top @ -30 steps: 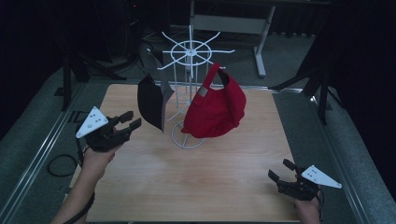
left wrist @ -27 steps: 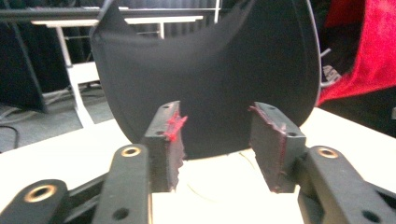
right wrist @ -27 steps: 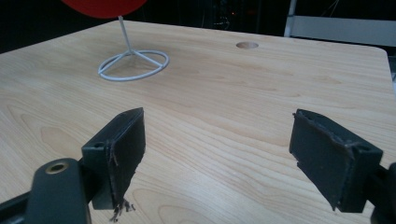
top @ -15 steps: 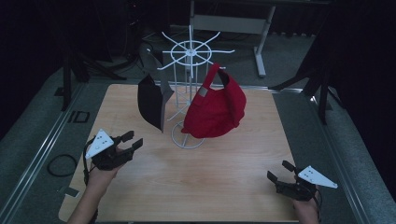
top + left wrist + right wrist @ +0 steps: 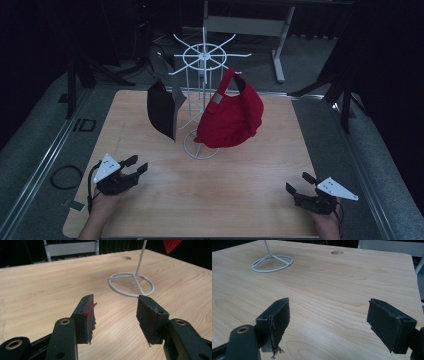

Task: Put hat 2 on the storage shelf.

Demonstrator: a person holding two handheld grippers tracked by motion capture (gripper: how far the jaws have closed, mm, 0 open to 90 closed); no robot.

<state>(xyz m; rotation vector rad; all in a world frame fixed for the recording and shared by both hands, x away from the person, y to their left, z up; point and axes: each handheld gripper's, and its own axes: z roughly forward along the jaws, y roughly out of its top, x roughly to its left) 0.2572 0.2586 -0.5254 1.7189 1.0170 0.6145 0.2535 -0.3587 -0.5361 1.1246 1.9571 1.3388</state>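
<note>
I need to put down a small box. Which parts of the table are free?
Free: the wide front strip of the table between the left hand-held gripper and the right hand-held gripper. Crowded: the middle back, around the white rack with the red cap and black cap.

Left hand-held gripper (image 5: 134, 167) jaws just opening, empty; right hand-held gripper (image 5: 298, 183) agape.

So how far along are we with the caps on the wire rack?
Both caps look hung already: the red cap and the black cap are on the white wire rack. Nothing is in hand now. The left tongs sit low by the table's near left corner, their jaws just having opened with nothing between them, and the right tongs rest open at the near right. Probably nothing is left.
</note>
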